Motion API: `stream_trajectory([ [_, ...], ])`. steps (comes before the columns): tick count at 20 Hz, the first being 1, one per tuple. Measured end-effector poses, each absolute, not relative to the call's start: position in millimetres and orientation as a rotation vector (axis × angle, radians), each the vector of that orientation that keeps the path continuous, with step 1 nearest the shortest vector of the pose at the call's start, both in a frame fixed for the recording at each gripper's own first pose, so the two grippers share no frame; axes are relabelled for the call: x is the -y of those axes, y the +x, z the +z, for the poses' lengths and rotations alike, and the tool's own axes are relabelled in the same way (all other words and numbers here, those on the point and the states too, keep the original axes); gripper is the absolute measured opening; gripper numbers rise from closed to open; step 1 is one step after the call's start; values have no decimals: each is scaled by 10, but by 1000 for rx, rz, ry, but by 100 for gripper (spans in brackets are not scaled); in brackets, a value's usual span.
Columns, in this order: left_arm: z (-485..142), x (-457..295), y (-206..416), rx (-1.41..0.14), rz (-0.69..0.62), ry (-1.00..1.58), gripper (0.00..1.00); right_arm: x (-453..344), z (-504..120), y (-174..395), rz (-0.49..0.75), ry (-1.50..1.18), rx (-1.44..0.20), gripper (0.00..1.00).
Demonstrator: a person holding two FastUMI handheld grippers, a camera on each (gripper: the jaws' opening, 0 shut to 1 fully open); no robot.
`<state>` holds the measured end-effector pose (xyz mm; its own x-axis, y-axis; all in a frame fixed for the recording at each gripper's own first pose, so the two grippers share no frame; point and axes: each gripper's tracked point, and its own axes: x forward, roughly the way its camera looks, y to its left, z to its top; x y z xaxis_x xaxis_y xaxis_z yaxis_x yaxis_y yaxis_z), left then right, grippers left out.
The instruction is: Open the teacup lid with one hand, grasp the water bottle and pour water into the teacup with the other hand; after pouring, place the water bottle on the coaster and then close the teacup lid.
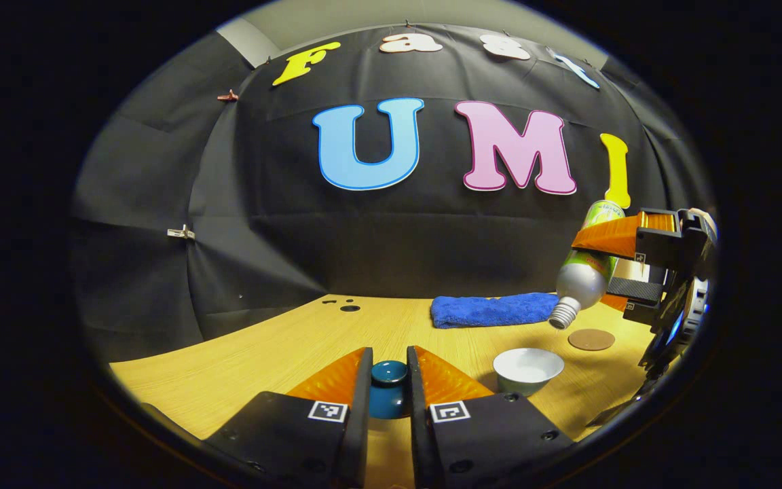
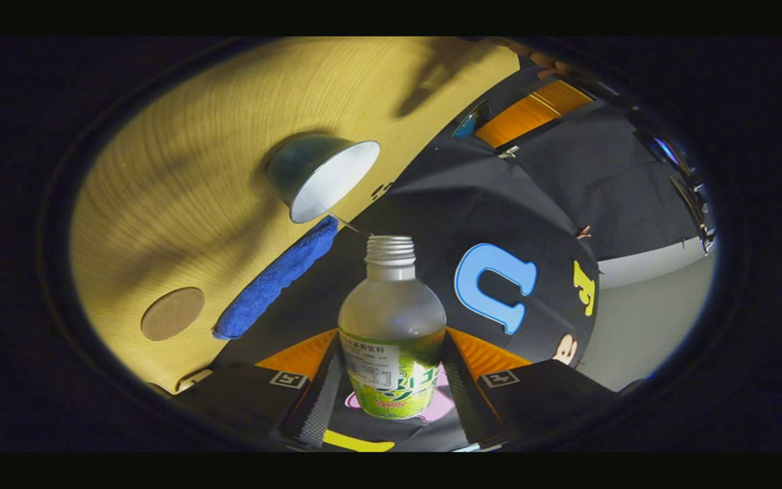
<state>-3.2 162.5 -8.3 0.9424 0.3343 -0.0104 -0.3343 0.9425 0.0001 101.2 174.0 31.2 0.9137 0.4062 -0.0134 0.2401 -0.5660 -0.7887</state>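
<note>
Left tool (image 1: 389, 380): mine, closed on the teacup lid (image 1: 389, 388), both fingers pressing its sides; lid held just over the table, well left of the cup, so the cup mouth is free.
Right tool (image 2: 391, 370): mine, clamped on the water bottle (image 2: 391, 339) around the labelled lower body; neck left bare for pouring. From the left gripper view it shows at far right (image 1: 625, 261).
Bottle pose: tilted neck-down, uncapped mouth just above and to the right of the teacup (image 1: 528, 369), not touching it. Can't tell if water is running; no stream visible.
Teacup: open, white inside, dark outside, sitting on the table (image 1: 282, 353) near the front edge. Water level inside not readable.
Coaster (image 1: 591, 339): round, brown, bare, just behind-right of the cup, under the bottle side; waiting for the bottle.
Blue towel (image 1: 493, 310): folded, lying behind the cup near the wall, apart from both cup and coaster.
Step, my guess: pouring, or about to; bottle on coaster and lid back on are not done.
Risk, my guess: mouth sits off the cup's centre, could spill on the table.
Table: light wood grain, a few dark holes at the back.
Room: booth with black cloth wall, pale wall above.
</note>
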Motion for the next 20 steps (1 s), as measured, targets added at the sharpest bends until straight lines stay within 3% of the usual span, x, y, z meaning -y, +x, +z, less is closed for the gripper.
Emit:
stream_trajectory([
  [2, -79, -1622, -37, -10, 341, -2, 30, -1738, 317, 1015, 242, -2198, 456, 73],
  [5, -76, -1624, -36, -10, 342, -1, 30, -1659, 269, 1036, 253, -2148, 398, 80],
  [6, -82, -1628, -32, -10, 343, -1, 30, -1623, 214, 1028, 270, -2095, 356, 77],
  [15, -83, -1623, -31, -10, 343, -1, 30, -1539, -286, 972, 441, -1352, -28, 78],
  [20, -82, -1628, -34, -10, 345, -1, 30, -1683, -251, 936, 490, -683, -224, 78],
])
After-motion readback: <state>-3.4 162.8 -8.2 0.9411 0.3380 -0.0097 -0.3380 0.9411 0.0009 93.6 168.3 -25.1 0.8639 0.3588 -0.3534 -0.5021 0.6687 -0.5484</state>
